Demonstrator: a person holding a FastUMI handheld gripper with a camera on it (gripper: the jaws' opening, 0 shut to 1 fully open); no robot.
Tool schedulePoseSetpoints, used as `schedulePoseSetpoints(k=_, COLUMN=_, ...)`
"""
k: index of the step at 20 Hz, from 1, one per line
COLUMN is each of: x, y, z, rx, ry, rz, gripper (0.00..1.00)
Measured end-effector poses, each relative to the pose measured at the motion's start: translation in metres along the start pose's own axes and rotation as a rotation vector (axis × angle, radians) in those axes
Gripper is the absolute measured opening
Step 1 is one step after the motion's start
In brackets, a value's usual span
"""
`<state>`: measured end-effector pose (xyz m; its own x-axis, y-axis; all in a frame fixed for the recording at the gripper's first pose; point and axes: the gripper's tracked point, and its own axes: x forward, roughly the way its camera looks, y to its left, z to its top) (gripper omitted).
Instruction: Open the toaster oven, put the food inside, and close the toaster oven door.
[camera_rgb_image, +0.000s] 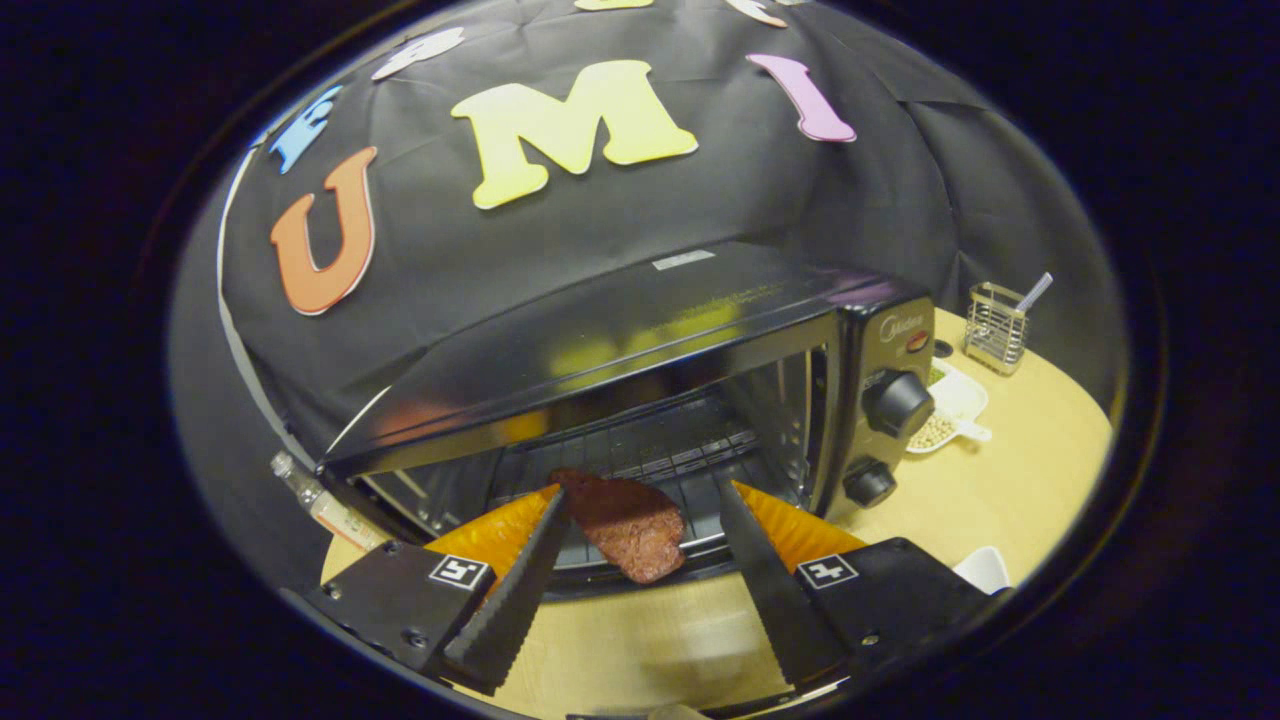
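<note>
Currently food slab (628, 522) lying at toaster oven (640, 400) mouth, half on rack, half over front edge. Gripper (640, 495) jaws spread wide, flanking slab without touching. Right of oven: bean dish (950, 412), wire holder (995, 328).

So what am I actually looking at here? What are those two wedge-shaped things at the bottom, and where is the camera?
The camera rides on a hand-held gripper and looks forward along its two fingers; those are the wedges you see. A person carries it; there is no robot arm. The fingers are spread apart and grip nothing. Ahead stands a black toaster oven on a wooden table, its front open. A reddish-brown piece of food lies between the fingertips, at the front edge of the oven's wire rack. Beside the oven are a small white dish of beans and a wire holder.
</note>
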<state>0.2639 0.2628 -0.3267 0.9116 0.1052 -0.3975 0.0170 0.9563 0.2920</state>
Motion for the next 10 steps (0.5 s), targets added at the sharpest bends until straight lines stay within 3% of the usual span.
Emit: schedulePoseSetpoints(k=10, x=-0.093, y=-0.021, z=0.013, rx=-0.239, ry=0.075, rz=0.059, gripper=0.98)
